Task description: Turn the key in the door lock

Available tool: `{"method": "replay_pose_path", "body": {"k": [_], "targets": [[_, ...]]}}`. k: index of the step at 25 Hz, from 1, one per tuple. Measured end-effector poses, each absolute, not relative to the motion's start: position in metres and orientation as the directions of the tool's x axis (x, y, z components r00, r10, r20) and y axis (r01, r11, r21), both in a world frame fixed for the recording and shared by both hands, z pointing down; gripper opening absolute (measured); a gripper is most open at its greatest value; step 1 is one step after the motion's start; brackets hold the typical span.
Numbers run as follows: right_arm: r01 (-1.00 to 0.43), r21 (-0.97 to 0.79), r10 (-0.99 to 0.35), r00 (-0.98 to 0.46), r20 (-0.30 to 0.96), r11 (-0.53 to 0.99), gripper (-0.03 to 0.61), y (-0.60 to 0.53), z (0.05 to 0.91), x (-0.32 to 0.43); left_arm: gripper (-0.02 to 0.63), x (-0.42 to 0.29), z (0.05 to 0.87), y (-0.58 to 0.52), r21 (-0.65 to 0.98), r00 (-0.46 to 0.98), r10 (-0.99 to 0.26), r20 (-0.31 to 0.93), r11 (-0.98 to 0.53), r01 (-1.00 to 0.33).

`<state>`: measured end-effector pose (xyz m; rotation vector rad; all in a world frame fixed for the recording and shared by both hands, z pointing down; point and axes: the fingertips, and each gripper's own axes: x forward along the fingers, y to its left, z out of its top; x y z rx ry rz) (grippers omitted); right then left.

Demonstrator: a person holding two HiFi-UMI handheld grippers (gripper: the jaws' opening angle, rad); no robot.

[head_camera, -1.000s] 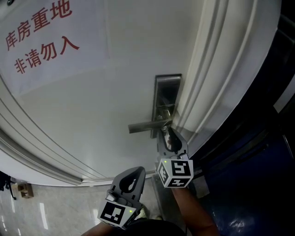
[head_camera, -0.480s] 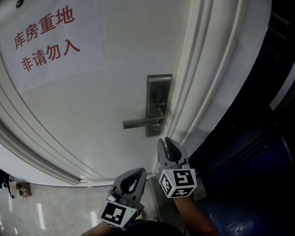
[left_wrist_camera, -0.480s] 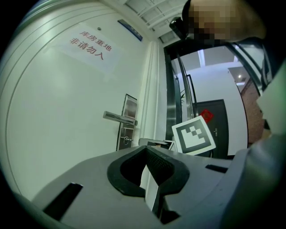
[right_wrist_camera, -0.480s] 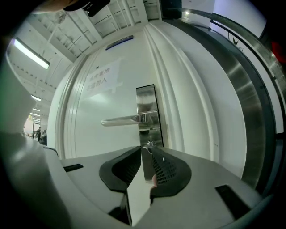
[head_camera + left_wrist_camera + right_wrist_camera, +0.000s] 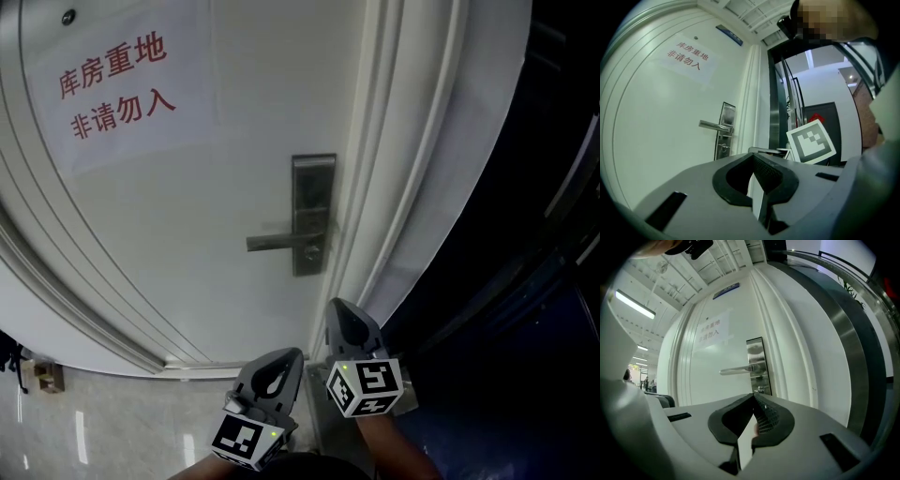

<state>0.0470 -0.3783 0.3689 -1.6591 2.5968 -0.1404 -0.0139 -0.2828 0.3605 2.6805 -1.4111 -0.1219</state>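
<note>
Right hand-held gripper (image 5: 341, 311) backed off lock (image 5: 312, 214), jaws just closed empty.

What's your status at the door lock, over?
Left gripper shut, empty. Right gripper jaws just closed, nothing between them. Both short of door; key in lock below handle. Nothing in the way.

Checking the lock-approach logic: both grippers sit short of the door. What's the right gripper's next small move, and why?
Probably open the right gripper and ease it toward the key under the handle. Its jaws have just closed on nothing, and it hangs clear of the door, so it can't grip the key yet.
</note>
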Motion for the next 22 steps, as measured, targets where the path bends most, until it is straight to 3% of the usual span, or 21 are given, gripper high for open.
{"method": "replay_pose_path", "body": {"k": [22], "targets": [[-0.883, -0.096, -0.888, -0.459, -0.03, 0.459, 0.014, -0.342, 0.355, 0.06, 0.003, 0.005, 0.345, -0.246, 0.104, 0.53, -0.846, -0.06, -0.533, -0.839]]}}
